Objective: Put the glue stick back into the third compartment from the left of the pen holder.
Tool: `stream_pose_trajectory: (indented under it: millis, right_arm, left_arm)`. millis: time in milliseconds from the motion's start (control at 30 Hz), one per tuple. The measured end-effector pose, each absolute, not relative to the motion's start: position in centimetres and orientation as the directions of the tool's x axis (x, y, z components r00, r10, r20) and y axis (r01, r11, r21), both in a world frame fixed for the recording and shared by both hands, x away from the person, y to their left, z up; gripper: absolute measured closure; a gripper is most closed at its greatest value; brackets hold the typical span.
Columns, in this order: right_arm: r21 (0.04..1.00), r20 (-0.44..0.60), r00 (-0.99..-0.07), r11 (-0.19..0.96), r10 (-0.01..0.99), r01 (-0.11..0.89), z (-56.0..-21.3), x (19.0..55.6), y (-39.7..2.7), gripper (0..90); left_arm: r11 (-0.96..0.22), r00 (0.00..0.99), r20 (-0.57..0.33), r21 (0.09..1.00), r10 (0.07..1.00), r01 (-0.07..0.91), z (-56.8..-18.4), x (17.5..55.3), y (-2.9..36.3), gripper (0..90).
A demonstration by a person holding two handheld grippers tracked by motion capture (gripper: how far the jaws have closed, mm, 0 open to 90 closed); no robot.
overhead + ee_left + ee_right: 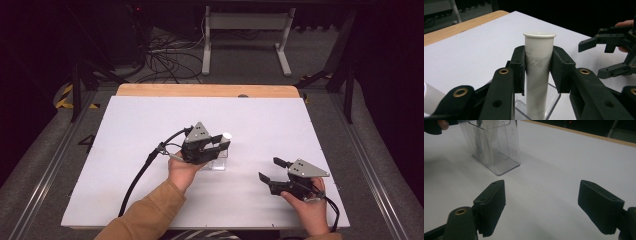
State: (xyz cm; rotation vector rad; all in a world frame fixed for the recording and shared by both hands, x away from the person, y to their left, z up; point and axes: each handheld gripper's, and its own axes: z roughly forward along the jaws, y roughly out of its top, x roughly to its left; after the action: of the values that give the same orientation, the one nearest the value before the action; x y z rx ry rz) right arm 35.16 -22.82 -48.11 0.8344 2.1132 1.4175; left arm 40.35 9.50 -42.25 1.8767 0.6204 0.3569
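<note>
Left tool (539,65) clamped on a white tube (539,57), pads pressing its sides just under the flanged cap; tube upright, its lower end inside a clear plastic box (554,100) standing on the white table (150,130); in the high view the left tool (216,145) sits near table centre, box (217,164) directly beneath it at 6 o'clock. Right tool (541,202) with jaws wide apart, nothing between them, held low over the table; in the high view the right tool (272,170) lies at about 4 o'clock from the box, well apart; box (491,147) at 11 o'clock in the right gripper view.
</note>
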Motion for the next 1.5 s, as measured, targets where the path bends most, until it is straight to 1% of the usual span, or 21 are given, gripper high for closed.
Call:
stream_pose_trajectory:
  millis: [167, 433, 467, 500, 567, 633, 700, 733, 767, 800, 867, 1267, 1400, 1500]
  right_arm:
    - [0.93, -0.04, -0.711, 0.286, 0.702, 0.23, -48.1, 35.1, -22.8, 22.8]
    - [0.929, -0.038, -0.712, 0.286, 0.701, 0.233, -48.2, 35.1, -22.8, 22.8]
    - [0.93, -0.039, -0.712, 0.286, 0.701, 0.231, -48.2, 35.1, -22.8, 22.8]
    - [0.93, -0.039, -0.712, 0.285, 0.701, 0.23, -48.1, 35.1, -22.8, 22.8]
    - [0.931, -0.039, -0.712, 0.284, 0.701, 0.229, -48.1, 35.2, -22.8, 22.7]
    - [0.931, -0.039, -0.712, 0.285, 0.701, 0.23, -48.1, 35.2, -22.8, 22.7]
    - [0.931, -0.036, -0.713, 0.283, 0.701, 0.231, -48.1, 35.2, -22.8, 22.7]
    - [0.931, -0.035, -0.713, 0.281, 0.7, 0.231, -48.1, 35.3, -22.8, 22.7]
    - [0.931, -0.036, -0.713, 0.283, 0.7, 0.231, -48.1, 35.3, -22.8, 22.7]
    - [0.931, -0.035, -0.714, 0.282, 0.699, 0.231, -48.1, 35.3, -22.7, 22.7]
    - [0.931, -0.037, -0.715, 0.284, 0.698, 0.228, -48.1, 35.3, -22.7, 22.7]
    - [0.934, -0.039, -0.718, 0.281, 0.695, 0.222, -47.9, 35.3, -22.6, 22.5]
    - [0.934, -0.04, -0.718, 0.282, 0.695, 0.221, -47.9, 35.3, -22.6, 22.5]
    - [0.935, -0.038, -0.718, 0.278, 0.695, 0.219, -47.8, 35.2, -22.6, 22.5]
  left_arm:
    - [-0.308, 0.821, -0.023, 0.921, 0.57, 0.24, -42.4, 40.3, 9.4, 67.1]
    - [-0.304, 0.825, -0.04, 0.919, 0.563, 0.252, -42.3, 40.3, 9.6, 65.9]
    - [-0.301, 0.823, -0.036, 0.921, 0.566, 0.247, -42.2, 40.3, 9.7, 61.7]
    - [-0.29, 0.823, -0.038, 0.926, 0.567, 0.243, -42.0, 40.3, 9.9, 53.5]
    - [-0.268, 0.822, -0.047, 0.934, 0.567, 0.238, -41.5, 40.1, 10.2, 44.6]
    - [-0.247, 0.817, -0.054, 0.94, 0.574, 0.235, -40.9, 40.0, 10.7, 31.5]
    - [-0.243, 0.822, -0.038, 0.946, 0.568, 0.212, -40.4, 39.7, 11.2, 28.6]
    - [-0.241, 0.816, -0.034, 0.948, 0.577, 0.209, -40.1, 39.6, 11.4, 21.8]
    - [-0.24, 0.82, -0.021, 0.952, 0.573, 0.192, -39.8, 39.5, 11.7, 17.8]
    - [-0.23, 0.82, -0.026, 0.954, 0.572, 0.191, -39.5, 39.3, 11.9, 17.6]
    - [-0.229, 0.82, -0.016, 0.957, 0.572, 0.179, -39.0, 39.0, 12.3, 13.5]
    - [-0.233, 0.83, -0.004, 0.959, 0.558, 0.161, -37.8, 38.0, 13.3, 11.6]
    - [-0.254, 0.825, 0.019, 0.955, 0.566, 0.152, -37.3, 37.4, 14.3, 10.6]
    - [-0.272, 0.824, 0.025, 0.949, 0.566, 0.158, -36.9, 36.8, 15.2, 8.3]
